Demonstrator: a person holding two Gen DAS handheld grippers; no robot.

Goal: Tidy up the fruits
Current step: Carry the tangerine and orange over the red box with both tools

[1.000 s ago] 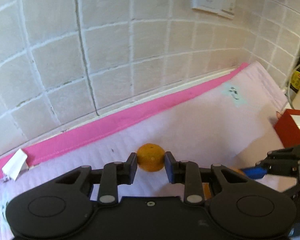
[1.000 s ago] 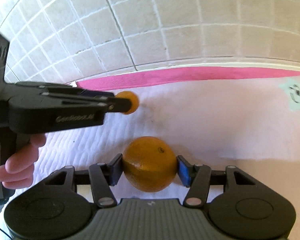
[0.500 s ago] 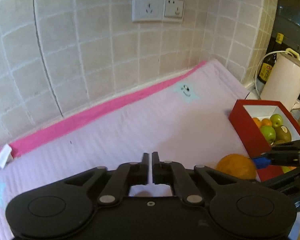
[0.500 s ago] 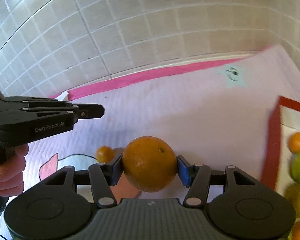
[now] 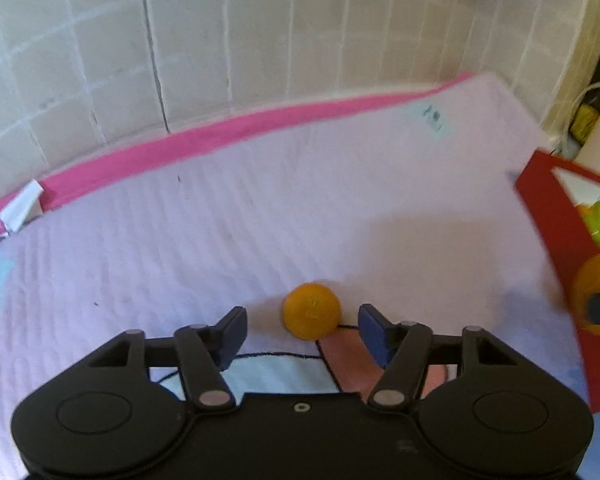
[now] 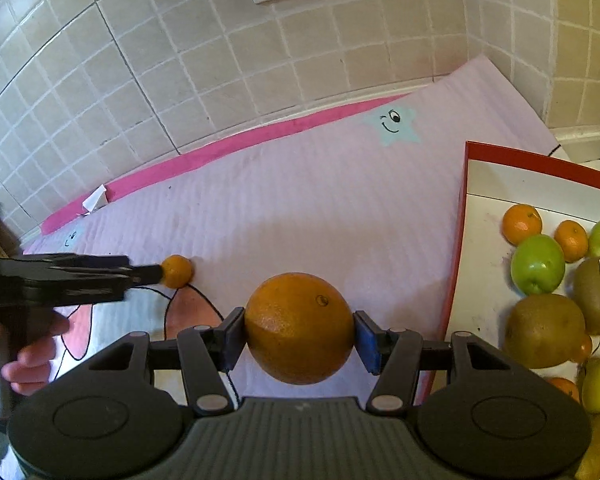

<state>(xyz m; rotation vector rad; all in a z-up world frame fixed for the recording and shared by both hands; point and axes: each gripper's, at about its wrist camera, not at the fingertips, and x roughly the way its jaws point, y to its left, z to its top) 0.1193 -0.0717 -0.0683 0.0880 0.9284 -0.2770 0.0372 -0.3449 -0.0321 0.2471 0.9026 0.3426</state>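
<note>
pink quilted mat (image 6: 300, 200) is spreading across the counter below the tiled wall, and everything that matters is lying on it or just off its right edge. red-walled box (image 6: 454, 280) is sitting at that right edge, its white floor already carrying green apples, kiwis and small oranges. the large orange (image 6: 300, 328) is sitting clamped between the pads of the right gripper (image 6: 300, 334), hanging above the mat and just left of the box's near wall, so the box is lying to the right of those fingers and the right hand is by far the nearer one to it.

the left gripper (image 5: 302, 330) is pointing down at the mat, and its jaws have just been opening; they are standing apart now with clear gaps on both sides. the small mandarin (image 5: 312, 311) is resting on the mat between and slightly ahead of the blue pads (image 5: 374, 334), touching neither. being round, it is offering no long axis to line up with. judging by this, a short push forward is looking like all the left fingers need before closing on it, while the right hand is looking ready to carry its orange rightward over the rim.
</note>
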